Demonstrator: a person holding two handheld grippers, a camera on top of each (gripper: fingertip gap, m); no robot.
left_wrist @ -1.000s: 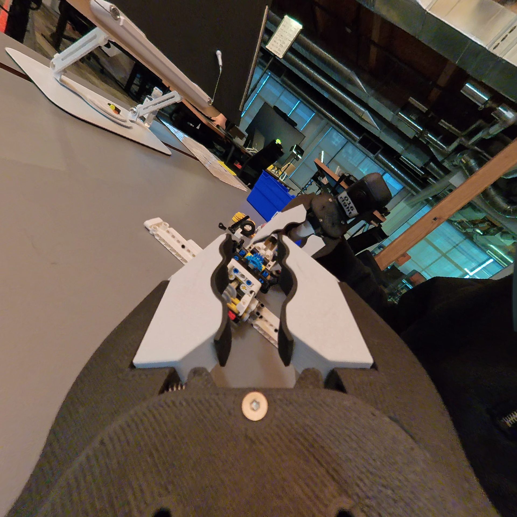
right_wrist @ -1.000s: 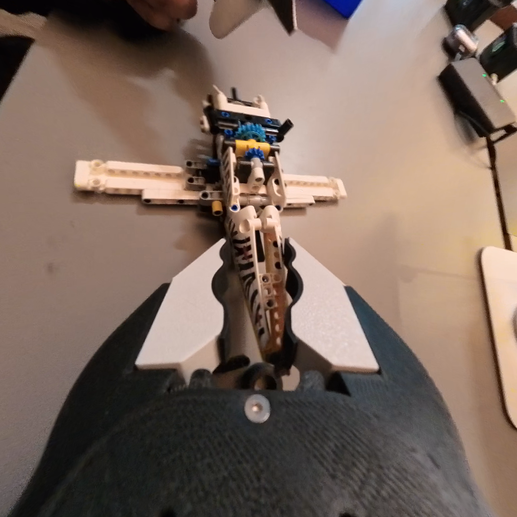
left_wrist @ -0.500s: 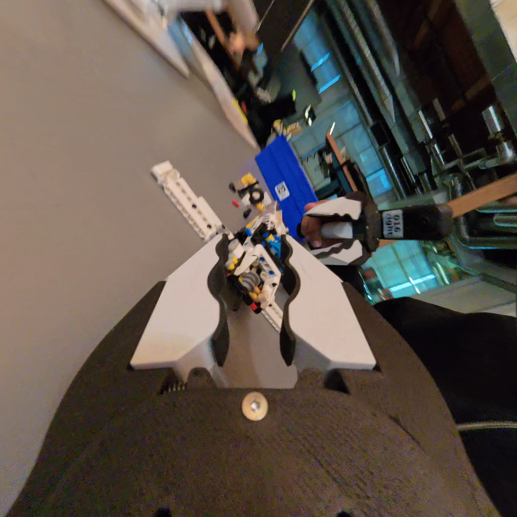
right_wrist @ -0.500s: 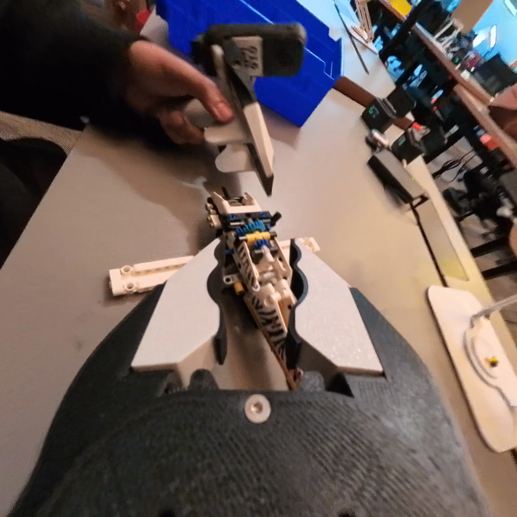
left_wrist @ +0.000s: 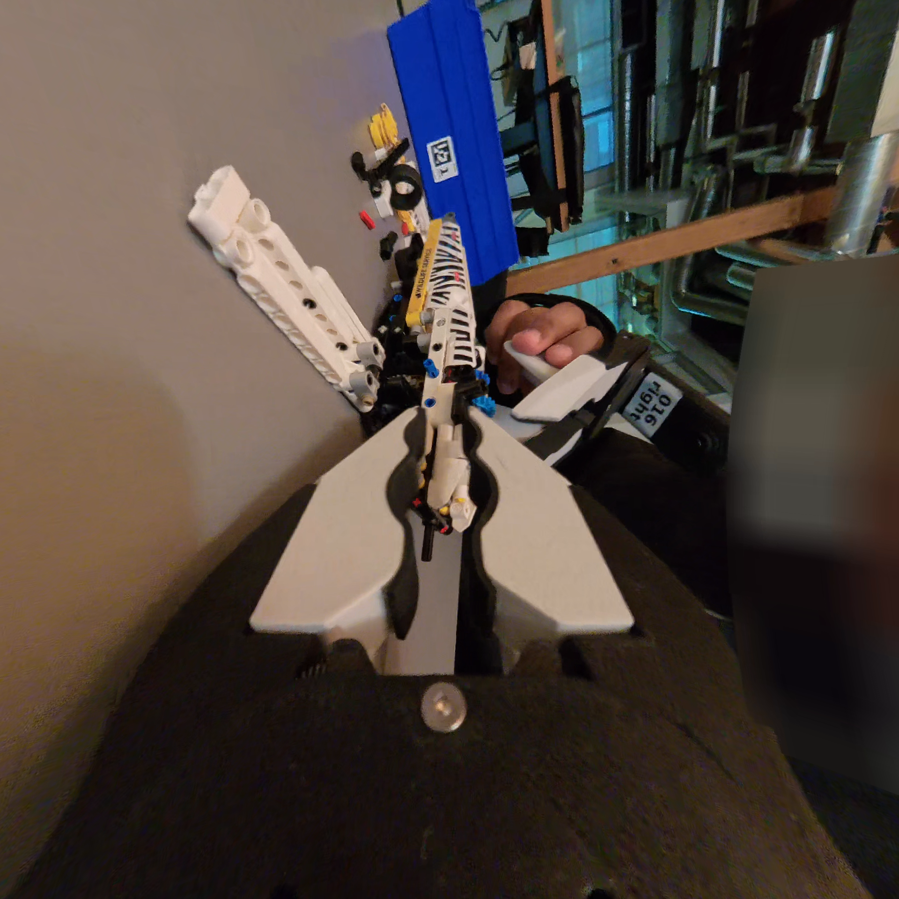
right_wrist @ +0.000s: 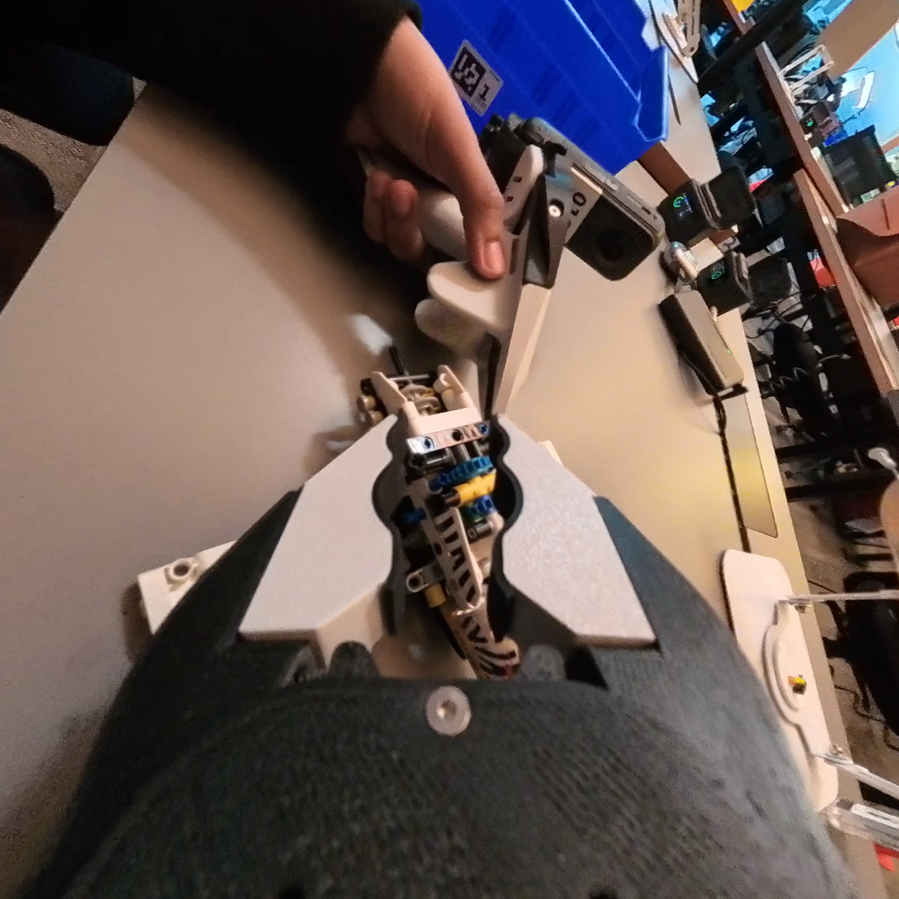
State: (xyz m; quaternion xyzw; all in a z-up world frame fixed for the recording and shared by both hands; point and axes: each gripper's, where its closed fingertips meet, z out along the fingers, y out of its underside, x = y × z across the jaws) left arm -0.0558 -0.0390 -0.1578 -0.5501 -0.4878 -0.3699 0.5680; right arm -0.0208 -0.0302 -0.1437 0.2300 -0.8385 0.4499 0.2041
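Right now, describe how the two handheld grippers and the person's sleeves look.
Both grippers have light grey wedge-shaped fingers lined with wavy black pads, set in a rough black body with a silver screw at its middle. The right gripper carries a black camera block with a white label, the left gripper a dark grey camera. Each has a pale grey handle. The person wears black sleeves.

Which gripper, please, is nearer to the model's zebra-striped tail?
Right. The right gripper has the striped tail lying between its fingers; the left gripper grips the model's white nose at the opposite end.
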